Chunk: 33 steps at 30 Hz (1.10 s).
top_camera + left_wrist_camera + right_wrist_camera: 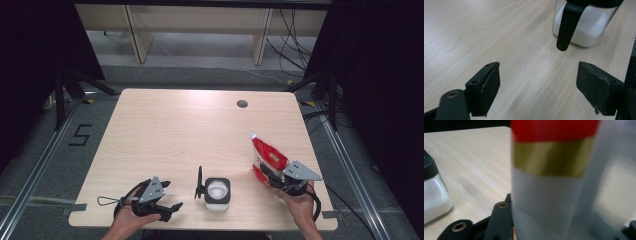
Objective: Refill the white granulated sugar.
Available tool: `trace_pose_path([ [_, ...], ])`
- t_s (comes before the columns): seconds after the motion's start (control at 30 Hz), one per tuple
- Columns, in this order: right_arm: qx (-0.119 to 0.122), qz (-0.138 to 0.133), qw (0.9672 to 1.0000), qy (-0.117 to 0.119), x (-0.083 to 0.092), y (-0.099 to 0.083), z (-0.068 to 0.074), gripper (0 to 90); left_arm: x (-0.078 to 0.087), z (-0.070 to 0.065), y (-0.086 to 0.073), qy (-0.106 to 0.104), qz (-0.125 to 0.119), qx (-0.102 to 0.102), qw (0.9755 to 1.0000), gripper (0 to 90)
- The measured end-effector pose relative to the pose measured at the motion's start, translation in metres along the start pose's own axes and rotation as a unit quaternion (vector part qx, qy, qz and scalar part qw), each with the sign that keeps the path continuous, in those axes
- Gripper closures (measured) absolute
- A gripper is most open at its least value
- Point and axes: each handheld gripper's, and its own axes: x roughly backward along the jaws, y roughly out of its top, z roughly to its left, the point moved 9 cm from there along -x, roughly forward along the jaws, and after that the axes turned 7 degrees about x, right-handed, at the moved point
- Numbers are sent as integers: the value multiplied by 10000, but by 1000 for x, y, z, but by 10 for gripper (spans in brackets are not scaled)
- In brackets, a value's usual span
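Right tongs (272,176) apparently gripping red-white pouch (265,156), glass jar (218,193) nearby

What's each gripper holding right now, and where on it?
The right gripper clamps the red and white bag near its lower end. The left gripper is open and holds nothing.

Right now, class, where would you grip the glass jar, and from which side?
Grip the jar across its flat glass walls, below the black rim. Bring the open left tool in level from the left, probably clear of the black lid standing open on that side.
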Motion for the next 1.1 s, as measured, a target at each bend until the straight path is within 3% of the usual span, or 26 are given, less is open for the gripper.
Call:
trace_pose_path([
  [0.03, -44, 96, 9999, 6, 2, -2, -1, 608, -1, -2, 1, -50, -70, 95, 9999, 188],
  [0.13, -550, 107, 9984, 1, 8, -6, -1, 588, -1, -2, 1, -65, -61, 42, 10000, 188],
  [0.2, -593, 120, 9982, -11, 12, -7, -2, 584, -1, -3, 2, -75, -132, 118, 9998, 188],
  [0.23, -622, 168, 9979, -14, 13, -8, -1, 580, -1, -1, 3, -73, -135, 33, 9999, 188],
  [0.27, -648, 158, 9978, -9, 13, -7, 0, 574, -2, -2, 2, -94, -168, 144, 9997, 188],
  [0.37, -528, 144, 9985, -14, 13, -7, -1, 512, 0, -1, 2, -51, -110, 77, 9999, 188],
  [0.43, -758, 174, 9970, -46, 17, -7, 1, 466, 1, 0, 2, -37, -94, 67, 9999, 188],
  [0.5, -718, 141, 9973, -73, 21, -5, 0, 413, 0, -2, 2, -79, -121, 124, 9998, 188],
  [0.53, -834, 188, 9963, -90, 24, -5, 2, 397, -1, -2, 2, -93, -164, 123, 9997, 188],
  [0.8, -643, 247, 9966, -448, 42, -3, 4, 349, 1, 1, 2, -3, -66, 74, 10000, 189],
  [0.87, -809, 288, 9954, -417, 47, -5, 8, 344, 1, 0, 3, -39, -147, 107, 9998, 189],
  [0.9, -764, 307, 9955, -465, 50, -6, 8, 343, 0, 0, 3, -67, -161, 105, 9998, 188],
  [0.93, -937, 365, 9939, -463, 52, -6, 11, 341, 1, -1, 3, -65, -140, 135, 9998, 189],
  [0.97, -738, 313, 9956, -476, 53, -7, 8, 339, 1, 0, 3, -41, -119, 92, 9999, 188],
  [1.0, -832, 377, 9945, -520, 56, -8, 10, 337, 0, 0, 3, -48, -148, 85, 9998, 189],
  [1.1, -752, 344, 9954, -492, 61, -7, 11, 336, 2, 0, 2, -51, -75, 55, 9999, 189],
])
